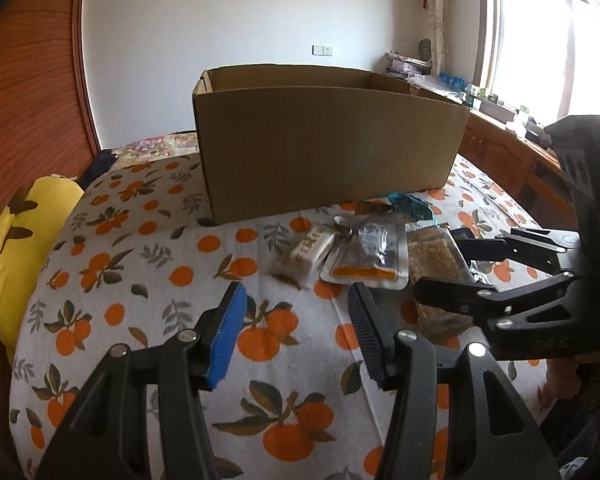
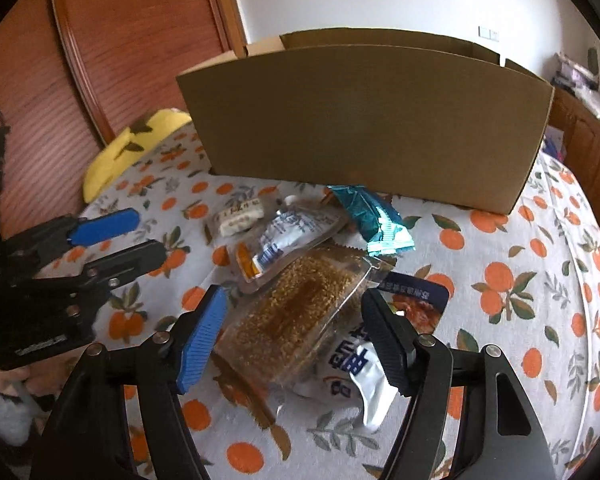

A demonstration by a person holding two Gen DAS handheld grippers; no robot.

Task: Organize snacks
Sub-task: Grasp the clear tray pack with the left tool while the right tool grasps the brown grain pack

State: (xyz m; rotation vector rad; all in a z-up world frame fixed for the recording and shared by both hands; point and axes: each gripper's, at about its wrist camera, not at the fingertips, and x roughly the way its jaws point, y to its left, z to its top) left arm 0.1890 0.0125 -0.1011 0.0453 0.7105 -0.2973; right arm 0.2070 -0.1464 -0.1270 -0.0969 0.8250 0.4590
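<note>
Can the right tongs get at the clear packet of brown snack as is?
Probably yes: the right tongs already straddle the clear brown packet, open, nothing above it; it does overlap the white pouch.

Brown cardboard box [image 2: 359,128]; orange-fruit print bedspread [image 1: 148,264]; teal packet [image 2: 373,216]; yellow pillow [image 1: 24,236].

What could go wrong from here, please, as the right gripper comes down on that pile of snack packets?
The right gripper straddles the clear sesame packet, which overlaps the white pouch and another packet, so closing might drag neighbours along. The box wall stands tall just behind, so a low carry could catch it.
</note>
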